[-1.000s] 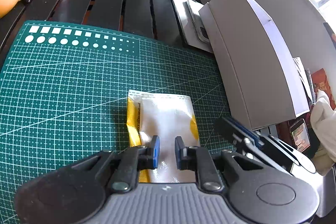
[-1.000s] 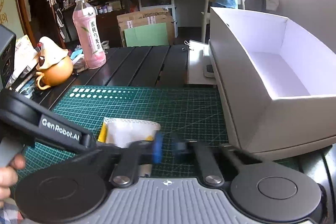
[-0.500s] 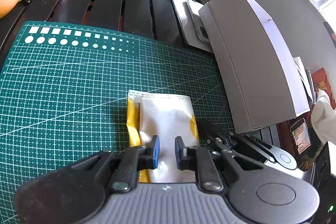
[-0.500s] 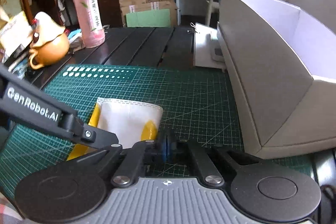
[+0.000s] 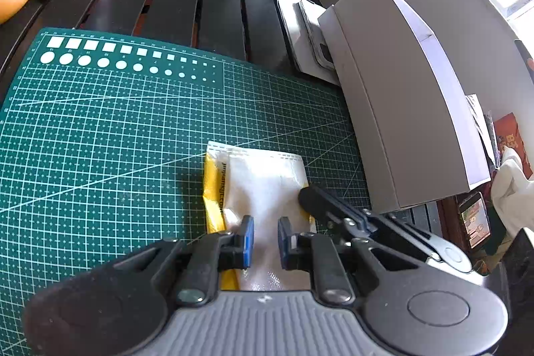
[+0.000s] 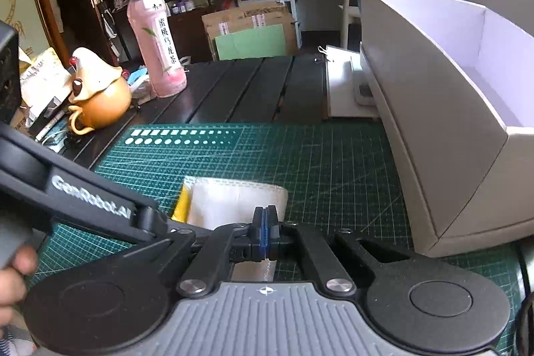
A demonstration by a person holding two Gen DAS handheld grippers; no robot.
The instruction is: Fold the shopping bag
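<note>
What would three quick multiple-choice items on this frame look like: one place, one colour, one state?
1. The folded shopping bag lies on:
A. the cutting mat
B. the bare black slats
C. inside the white box

2. The pads on the gripper fingers are:
A. red
B. blue
C. green

3. The right gripper has its jaws:
A. wide open
B. half open
C. shut together

Key: 1 A, the green cutting mat shows around the bag's far and side edges. 2 B, blue pads line the fingertips of both grippers. 3 C, its two pads meet with no gap, over the bag's near right edge.
</note>
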